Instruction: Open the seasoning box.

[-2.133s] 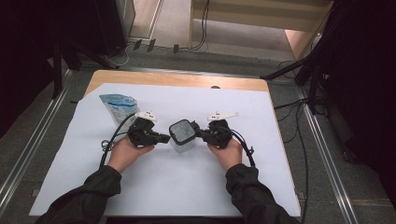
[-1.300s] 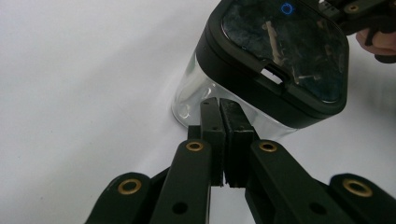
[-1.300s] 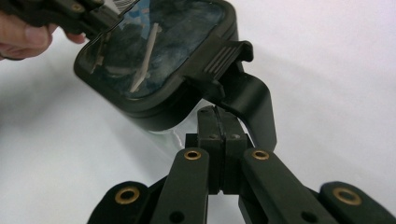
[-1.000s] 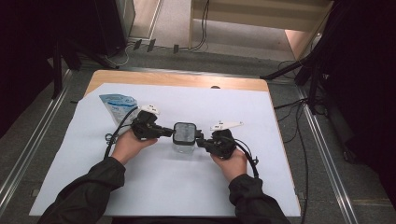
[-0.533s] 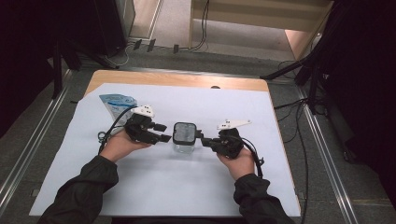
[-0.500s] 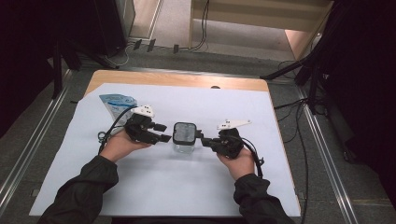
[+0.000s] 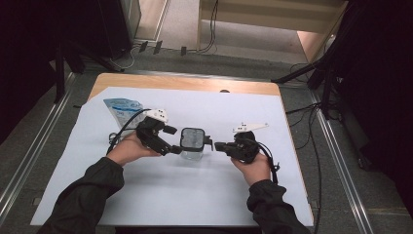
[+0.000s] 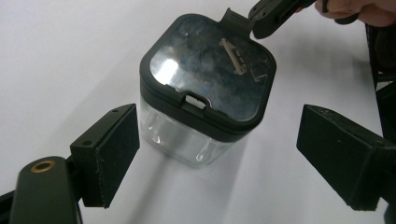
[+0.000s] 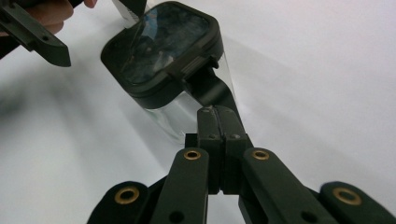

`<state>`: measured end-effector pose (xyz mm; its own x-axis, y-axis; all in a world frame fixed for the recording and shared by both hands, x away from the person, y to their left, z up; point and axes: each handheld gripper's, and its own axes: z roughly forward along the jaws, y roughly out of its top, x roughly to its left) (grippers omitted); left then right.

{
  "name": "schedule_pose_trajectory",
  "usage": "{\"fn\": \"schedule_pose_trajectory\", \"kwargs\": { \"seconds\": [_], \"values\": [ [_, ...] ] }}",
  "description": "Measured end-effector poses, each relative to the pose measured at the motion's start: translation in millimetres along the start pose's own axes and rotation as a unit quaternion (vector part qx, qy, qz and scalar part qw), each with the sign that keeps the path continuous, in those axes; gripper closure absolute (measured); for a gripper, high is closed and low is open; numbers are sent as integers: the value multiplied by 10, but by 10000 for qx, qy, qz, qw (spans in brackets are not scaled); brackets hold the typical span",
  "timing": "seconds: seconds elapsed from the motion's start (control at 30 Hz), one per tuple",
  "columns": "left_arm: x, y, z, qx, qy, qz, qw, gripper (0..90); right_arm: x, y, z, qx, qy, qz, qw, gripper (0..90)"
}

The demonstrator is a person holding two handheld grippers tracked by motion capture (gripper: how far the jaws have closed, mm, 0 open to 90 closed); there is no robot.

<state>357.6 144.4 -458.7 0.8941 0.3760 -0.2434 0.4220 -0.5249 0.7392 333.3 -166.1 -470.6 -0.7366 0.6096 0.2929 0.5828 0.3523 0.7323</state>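
A clear square container (image 7: 192,141) with a black lid stands on the white sheet between both hands. My left gripper (image 7: 173,140) is at its left side, and its jaws have just been opening. In the left gripper view the left gripper (image 8: 222,123) is open, the container (image 8: 205,93) between the pads and touching neither. My right gripper (image 7: 217,145) is on the right, shut on the lid's black latch tab (image 7: 208,141). The right gripper view shows the right gripper (image 9: 215,112) pinching that tab (image 9: 208,88), which hangs from the lid's edge on the container (image 9: 163,51).
A blue and white pouch (image 7: 119,107) lies at the back left of the white sheet (image 7: 204,195). The wooden table edge (image 7: 185,83) runs behind the sheet. Cables trail from both grippers, and dark stands flank the table.
The left gripper's jaws have spread apart and let go of the container. The right hand has drifted a little to the right, still on the tab. The container stays in place.
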Motion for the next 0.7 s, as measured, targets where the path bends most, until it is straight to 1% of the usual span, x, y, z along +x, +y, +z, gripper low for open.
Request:
{"fn": "schedule_pose_trajectory", "kwargs": {
  "seconds": [0.03, 0.1, 0.17, 0.23, 0.27, 0.33, 0.4, 0.43, 0.5, 0.57, 0.67, 0.7],
  "values": [
    [21, 5, 19, 14, 3, 17, 10000, 142, -8, 0, 13, 4, -1, 26, 10000, 900],
    [57, 0, 53, 24, -77, -3, 10000, 138, -23, -1, 19, 8, -4, 48, 10000, 900],
    [54, -17, 87, 116, -6, 78, 9999, 120, -33, 2, 14, -33, -1, 77, 10000, 900],
    [38, -21, 99, 182, 136, 200, 9995, 114, -42, 7, 9, -41, 7, 85, 10000, 900],
    [26, -19, 98, 125, 160, 186, 9996, 119, -45, 11, 13, -43, 19, 80, 10000, 900],
    [30, -18, 87, 89, 55, 161, 9998, 128, -49, 22, 21, -43, 33, 87, 9999, 900],
    [37, -25, 92, 56, 73, 157, 9998, 128, -52, 32, 37, -35, 38, 112, 9999, 900],
    [50, -28, 99, 54, 49, 140, 9999, 128, -54, 35, 47, -21, 45, 109, 9999, 900],
    [64, -32, 121, 33, 81, 143, 9999, 129, -59, 37, 75, -6, 46, 82, 10000, 900],
    [66, -37, 142, -6, 155, 204, 9997, 140, -63, 38, 98, 35, 45, 79, 10000, 900],
    [77, -40, 185, 4, 52, 187, 9998, 139, -68, 39, 114, 27, 42, 110, 9999, 900],
    [74, -41, 201, -2, 48, 175, 9998, 139, -72, 39, 117, 11, 43, 125, 9999, 900]
  ]
}}
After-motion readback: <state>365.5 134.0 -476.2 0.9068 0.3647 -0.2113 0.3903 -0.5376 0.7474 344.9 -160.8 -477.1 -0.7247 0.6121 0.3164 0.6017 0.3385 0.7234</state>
